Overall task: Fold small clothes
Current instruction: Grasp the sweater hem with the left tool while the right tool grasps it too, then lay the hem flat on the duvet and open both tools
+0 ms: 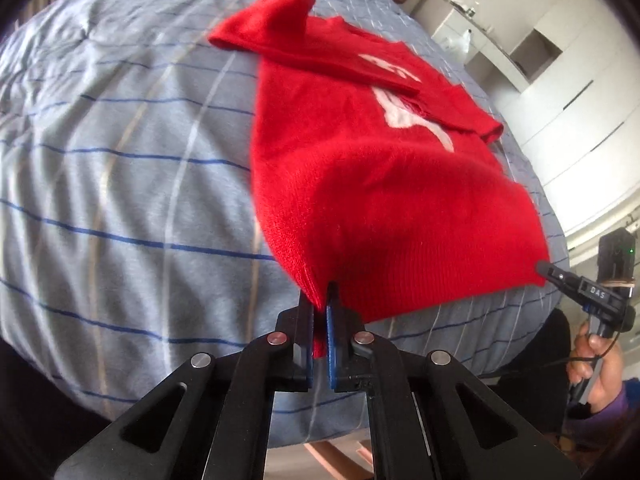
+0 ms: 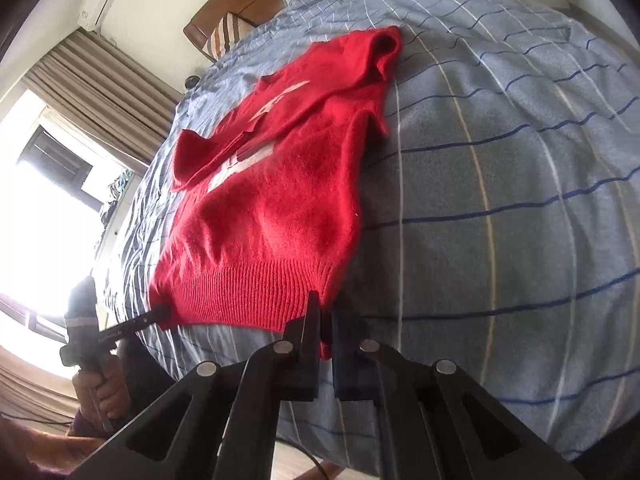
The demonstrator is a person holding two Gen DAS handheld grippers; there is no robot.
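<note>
Red sweater (image 1: 372, 184) lies on striped blue bedding (image 1: 120, 168) near white cabinets (image 1: 560, 80).

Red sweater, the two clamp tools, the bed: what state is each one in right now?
Red sweater: lying on the bed, both sleeves folded across its front, hem corners pinched and lifted.
Left gripper: shut on the sweater's left hem corner.
Right gripper: shut on the sweater's right hem corner.
Striped bedsheet: spread over the bed, slightly wrinkled.
Curtains: drawn open, daylight coming in.
</note>
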